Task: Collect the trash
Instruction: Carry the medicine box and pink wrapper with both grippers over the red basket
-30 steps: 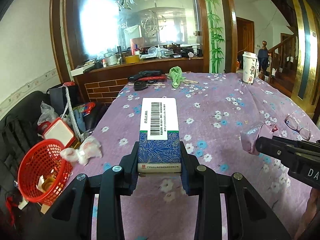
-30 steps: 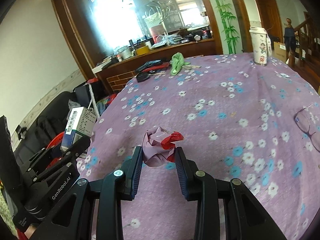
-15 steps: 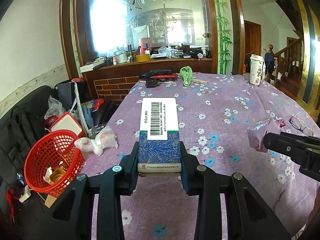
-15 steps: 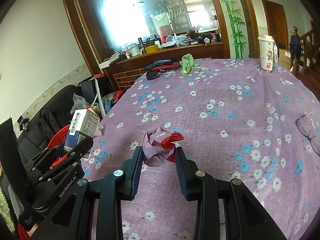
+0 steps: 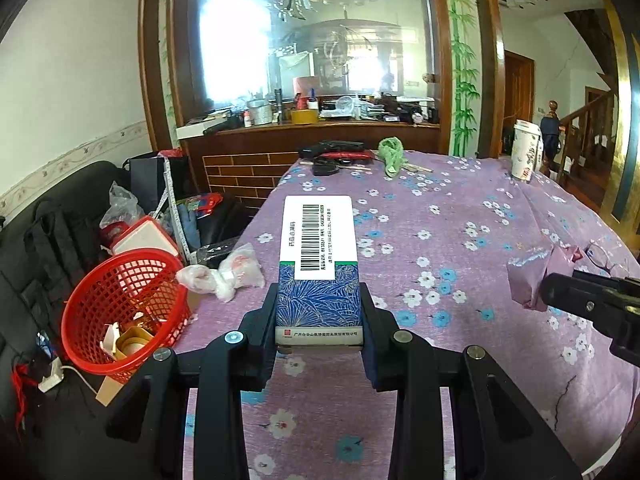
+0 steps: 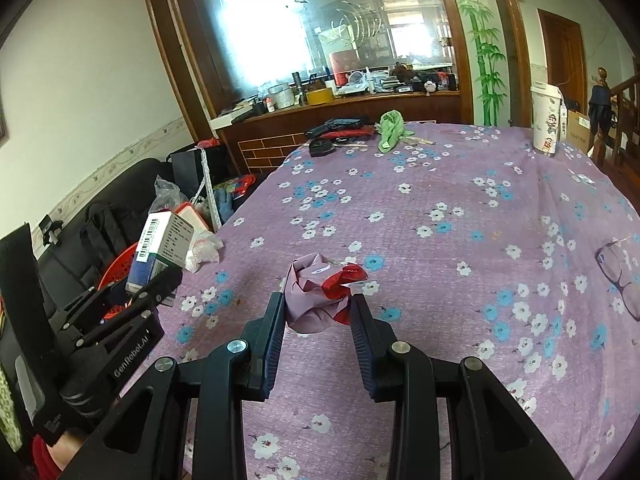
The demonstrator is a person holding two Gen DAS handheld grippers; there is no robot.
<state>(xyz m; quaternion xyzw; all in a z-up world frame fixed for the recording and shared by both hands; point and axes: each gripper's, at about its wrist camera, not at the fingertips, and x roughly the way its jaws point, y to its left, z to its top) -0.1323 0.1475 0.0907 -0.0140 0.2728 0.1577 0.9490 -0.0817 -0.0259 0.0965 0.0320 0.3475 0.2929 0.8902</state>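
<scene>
My left gripper (image 5: 320, 312) is shut on a blue-and-white medicine box (image 5: 319, 256) with a barcode, held above the table's left edge; the box also shows in the right wrist view (image 6: 160, 248). My right gripper (image 6: 318, 312) is shut on a crumpled pink-and-red wrapper (image 6: 320, 292), held above the purple flowered tablecloth (image 6: 440, 208); the wrapper shows at the right of the left wrist view (image 5: 532, 276). A red mesh basket (image 5: 120, 308) with some scraps in it stands on the floor left of the table. A white crumpled plastic bag (image 5: 224, 276) lies at the table's left edge.
A paper cup (image 5: 526, 156) stands at the far right of the table. A green cloth (image 5: 392, 156) and black and red items (image 5: 336, 152) lie at the far edge. Eyeglasses (image 6: 620, 276) lie on the right. A black sofa with bags (image 5: 60, 232) is on the left.
Both grippers have drawn back and up from the table, still holding the box and the wrapper. The red basket now sits closer to the left gripper in view.
</scene>
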